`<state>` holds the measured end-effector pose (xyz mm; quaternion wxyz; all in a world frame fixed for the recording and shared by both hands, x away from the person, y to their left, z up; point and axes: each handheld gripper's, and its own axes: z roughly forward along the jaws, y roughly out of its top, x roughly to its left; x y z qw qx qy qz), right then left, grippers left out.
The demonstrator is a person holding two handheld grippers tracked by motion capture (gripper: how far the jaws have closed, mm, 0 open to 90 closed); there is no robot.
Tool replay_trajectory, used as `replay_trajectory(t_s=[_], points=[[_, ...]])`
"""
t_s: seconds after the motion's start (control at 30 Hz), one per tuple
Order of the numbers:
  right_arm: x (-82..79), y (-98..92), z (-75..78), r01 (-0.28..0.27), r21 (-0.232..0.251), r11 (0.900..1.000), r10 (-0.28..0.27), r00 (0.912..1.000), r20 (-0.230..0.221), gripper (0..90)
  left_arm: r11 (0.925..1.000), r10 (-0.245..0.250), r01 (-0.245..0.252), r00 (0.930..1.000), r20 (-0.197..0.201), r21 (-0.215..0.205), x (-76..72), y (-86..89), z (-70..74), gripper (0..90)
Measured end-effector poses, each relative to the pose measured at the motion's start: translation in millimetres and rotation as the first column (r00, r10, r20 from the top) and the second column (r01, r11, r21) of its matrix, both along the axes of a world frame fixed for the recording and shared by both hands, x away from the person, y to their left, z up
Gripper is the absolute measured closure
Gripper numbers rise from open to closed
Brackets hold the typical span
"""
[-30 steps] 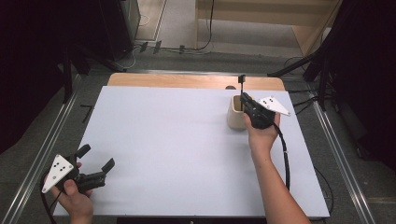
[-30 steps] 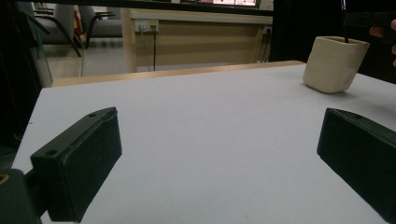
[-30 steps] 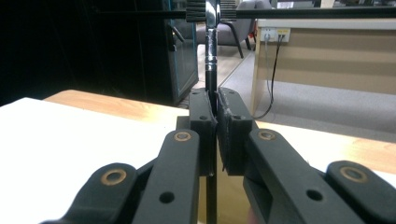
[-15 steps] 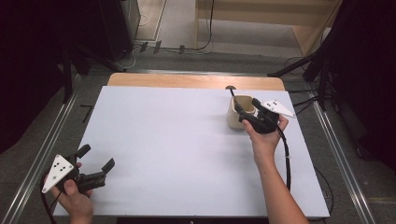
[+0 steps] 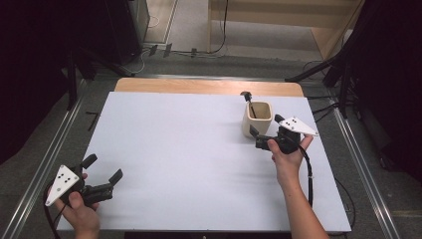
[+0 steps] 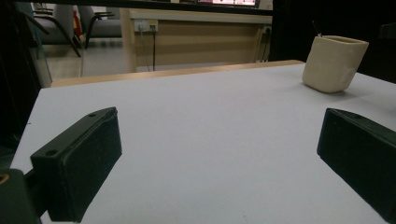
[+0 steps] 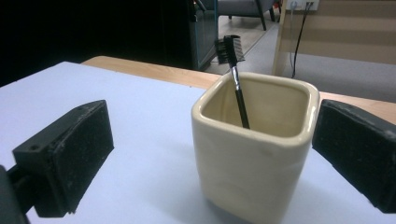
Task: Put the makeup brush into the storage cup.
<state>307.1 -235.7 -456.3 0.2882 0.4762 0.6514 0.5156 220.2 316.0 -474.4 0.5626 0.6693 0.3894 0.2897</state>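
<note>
- A cream square cup (image 5: 259, 118) stands upright on the white tabletop (image 5: 189, 149), toward its far right, with a thin black brush (image 5: 249, 102) standing inside it, bristle head up and leaning over the rim on the cup's far-left side.
- The right hand-held gripper (image 5: 266, 132) now sits just beside the cup on its near-right side; a second ago it was above the cup's mouth, level with the brush handle, and it has since drawn back and dropped low.
- In the right gripper view the cup (image 7: 254, 144) stands between the two black jaws, which are spread wide with bare tabletop visible on the left side; whether the right jaw touches the cup wall cannot be told. It grips nothing.
- The brush (image 7: 236, 77) rests free against the cup's inner wall, so the placing of the brush looks finished, and the drop to cup height may mean the cup itself is the next thing to be taken.
- The left hand-held gripper (image 5: 102, 174) rests well apart from the cup, at the near-left corner of the tabletop, jaws wide apart and holding nothing, unmoved over the last second.
- From the left gripper view the cup (image 6: 334, 63) is seen far off across bare tabletop.
</note>
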Motion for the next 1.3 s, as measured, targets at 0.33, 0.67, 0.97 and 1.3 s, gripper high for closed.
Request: replay_trajectory(t_s=[0.33,0.67,0.97,1.3], points=[[-15.1,-9.4,-6.9,0.0,0.008,1.0,0.0,1.0,-0.007,0.0,1.0,0.0,0.0,1.0,0.0,-0.001,0.0,-0.1,0.0,0.4],[-31.2,-19.0,-14.2,0.0,0.001,1.0,0.0,1.0,-0.003,0.0,1.0,-0.003,0.003,1.0,0.0,0.001,0.0,-1.1,-0.3,0.4],[-45.1,-33.1,-22.7,0.012,0.012,1.0,-0.012,0.9998,-0.013,0.0,1.0,-0.004,0.004,1.0,0.0,0.004,0.0,-1.5,-0.4,0.4],[-59.3,-46.9,-32.4,0.021,0.013,1.0,-0.021,0.9994,-0.027,0.0,0.9999,-0.008,0.008,1.0,-0.002,0.012,-0.1,-2.9,-0.6,0.4]])
